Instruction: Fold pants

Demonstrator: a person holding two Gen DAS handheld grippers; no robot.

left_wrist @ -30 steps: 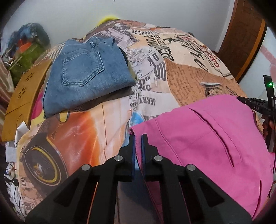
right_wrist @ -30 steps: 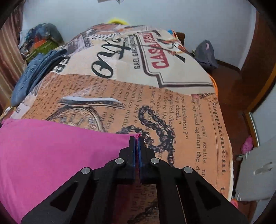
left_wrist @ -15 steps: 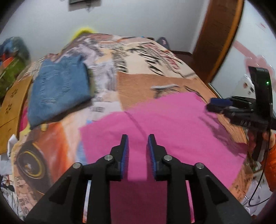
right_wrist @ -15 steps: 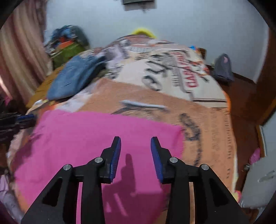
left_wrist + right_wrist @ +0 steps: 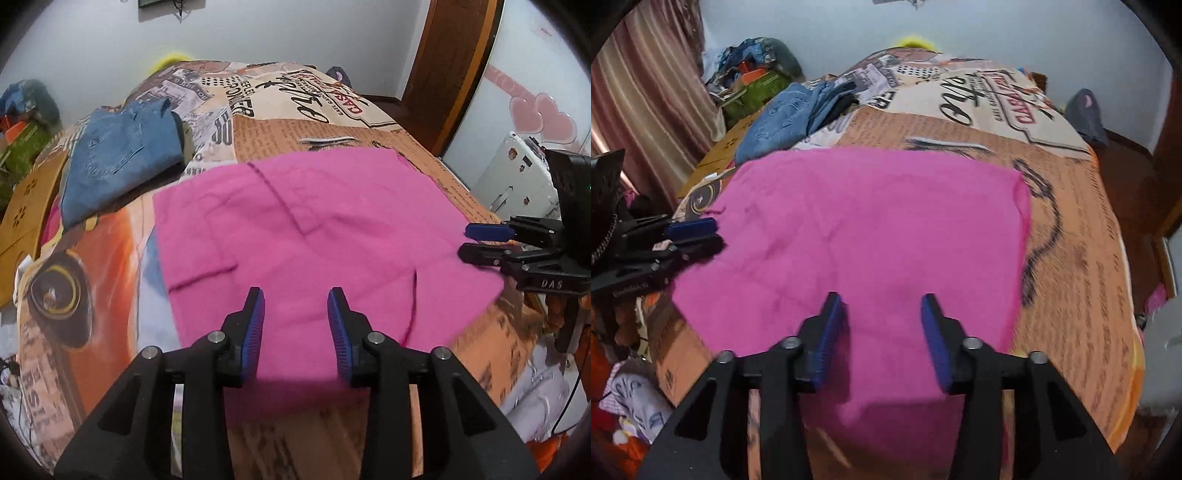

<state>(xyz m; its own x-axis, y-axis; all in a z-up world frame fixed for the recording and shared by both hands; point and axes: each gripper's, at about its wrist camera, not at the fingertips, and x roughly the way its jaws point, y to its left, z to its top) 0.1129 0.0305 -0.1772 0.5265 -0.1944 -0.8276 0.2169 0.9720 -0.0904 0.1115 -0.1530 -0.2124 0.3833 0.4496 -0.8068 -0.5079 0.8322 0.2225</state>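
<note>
The pink pants (image 5: 303,236) lie folded flat on the printed bedspread (image 5: 295,110); they also show in the right wrist view (image 5: 871,236). My left gripper (image 5: 296,301) is open and empty, raised above the near edge of the pants. My right gripper (image 5: 882,304) is open and empty, above the pants' near edge. The right gripper also shows at the right edge of the left wrist view (image 5: 480,243), and the left gripper at the left edge of the right wrist view (image 5: 690,236).
Folded blue jeans (image 5: 118,151) lie at the far left of the bed, also seen in the right wrist view (image 5: 783,114). A wooden board (image 5: 26,206) lies beside the bed's left side. Clutter (image 5: 753,81) is piled by the curtain. A door (image 5: 450,66) stands at the right.
Both grippers have let go of the pink pants' corners, opened wide and pulled back and up. The pants now lie flat on the bed.
</note>
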